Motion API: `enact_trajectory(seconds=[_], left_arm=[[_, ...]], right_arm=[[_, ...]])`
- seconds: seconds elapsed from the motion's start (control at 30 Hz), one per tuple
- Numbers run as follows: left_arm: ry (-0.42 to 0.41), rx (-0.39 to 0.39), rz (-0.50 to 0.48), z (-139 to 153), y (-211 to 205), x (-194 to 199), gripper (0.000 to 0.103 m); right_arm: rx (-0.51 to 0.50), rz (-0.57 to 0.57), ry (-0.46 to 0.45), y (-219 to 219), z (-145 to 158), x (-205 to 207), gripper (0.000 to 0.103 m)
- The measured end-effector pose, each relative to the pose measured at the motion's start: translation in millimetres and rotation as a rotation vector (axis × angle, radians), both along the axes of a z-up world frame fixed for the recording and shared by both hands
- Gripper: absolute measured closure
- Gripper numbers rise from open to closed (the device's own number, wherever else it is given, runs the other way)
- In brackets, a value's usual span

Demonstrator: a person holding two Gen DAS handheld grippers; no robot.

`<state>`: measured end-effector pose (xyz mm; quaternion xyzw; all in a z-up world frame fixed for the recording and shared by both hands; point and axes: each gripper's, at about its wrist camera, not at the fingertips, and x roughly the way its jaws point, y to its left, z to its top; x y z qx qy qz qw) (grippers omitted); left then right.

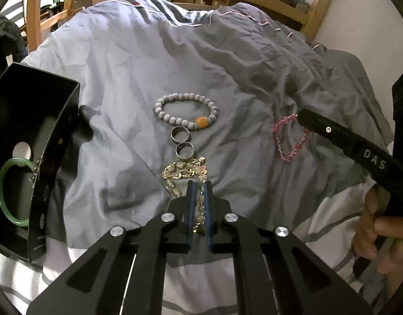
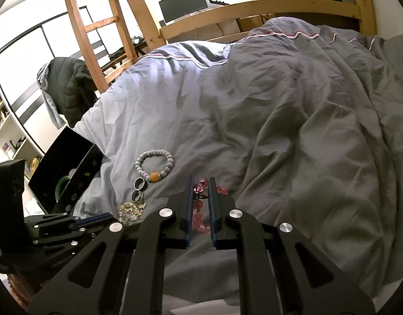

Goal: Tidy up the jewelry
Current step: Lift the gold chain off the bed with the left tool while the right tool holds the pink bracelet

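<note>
Grey duvet [image 1: 138, 73], left gripper [image 1: 199, 185] jaws nipping gold bracelet [image 1: 184, 172]

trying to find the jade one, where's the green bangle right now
In the left wrist view, the green bangle lies inside the open black box at the far left, beside a white round disc. The right wrist view shows it in that box too.
</note>
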<state>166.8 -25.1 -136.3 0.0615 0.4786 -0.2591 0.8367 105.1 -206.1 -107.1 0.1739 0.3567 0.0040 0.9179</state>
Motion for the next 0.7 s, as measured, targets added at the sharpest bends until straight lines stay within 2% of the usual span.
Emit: enact_trajectory(seconds=[0.07,0.2,0.23,0.33,0.37,0.43,0.5,0.53,0.57,0.7], left_arm=[[0.003,-0.009,-0.005,2,1,-1,0.097],[0.008,0.023,-0.003,-4,-5,2,0.097],[0.02,0.024,-0.004,-7,-6,3,0.095],[0.011,0.06,-0.009,-14,-14,4,0.071],[0.006,0.067,-0.01,-15,-15,5,0.07],[0.019,0.067,-0.011,-19,-16,8,0.07],[0.028,0.064,-0.012,-22,-16,10,0.076],[0.036,0.061,-0.015,-23,-16,10,0.092],[0.05,0.058,-0.015,-24,-15,11,0.095],[0.027,0.049,-0.023,-17,-15,7,0.095]], right_arm=[[0.0,0.0,0.0,0,0,0,0.092],[0.004,0.002,0.005,0,0,0,0.092],[0.005,0.002,0.007,0,0,0,0.092],[0.009,0.0,0.011,0,-2,1,0.092],[0.01,-0.001,0.012,0,-3,0,0.092],[0.012,-0.002,0.012,0,-4,0,0.092],[0.015,-0.004,0.014,0,-5,0,0.092],[0.015,-0.004,0.014,0,-5,0,0.092],[0.014,-0.004,0.014,1,-5,0,0.092],[0.015,-0.004,0.014,0,-5,1,0.092]])
